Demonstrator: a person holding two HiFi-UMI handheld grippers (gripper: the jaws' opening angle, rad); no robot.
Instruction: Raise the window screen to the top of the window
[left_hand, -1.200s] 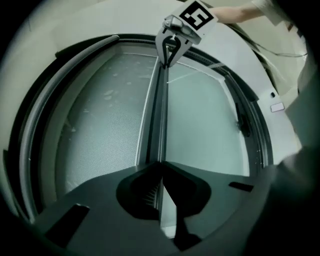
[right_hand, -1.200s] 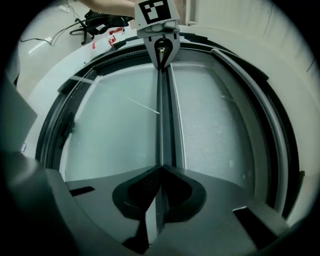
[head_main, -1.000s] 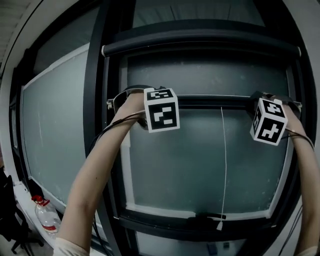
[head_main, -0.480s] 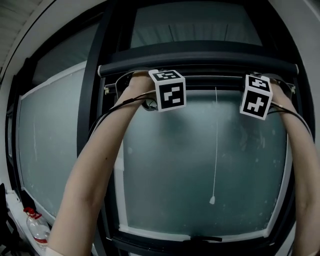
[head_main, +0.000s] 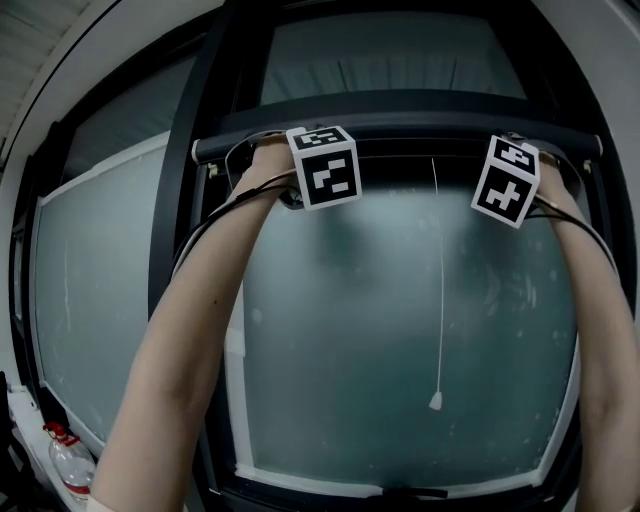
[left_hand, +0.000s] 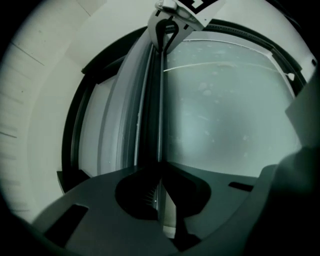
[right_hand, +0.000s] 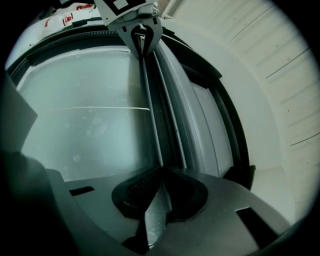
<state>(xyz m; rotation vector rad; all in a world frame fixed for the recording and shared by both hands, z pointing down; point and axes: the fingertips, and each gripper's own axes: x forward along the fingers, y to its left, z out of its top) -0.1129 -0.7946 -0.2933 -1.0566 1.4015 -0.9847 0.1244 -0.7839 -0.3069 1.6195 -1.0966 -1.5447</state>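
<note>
– Black claws, what state?
– Left gripper is clenched on the screen bar. Right gripper is clamped on it too, jaws nearly together.
– Bar where?
– At the window top, just under the dark roller tube. Cord hangs down. Bottle has a red label, print too small to read.

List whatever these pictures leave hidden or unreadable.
Head view: where the left tongs and right tongs clamp the bar, behind their cubes.
Head view: the bottle, at the dark edge; label too small.
All views: any gap between bar and housing, too dark.
</note>
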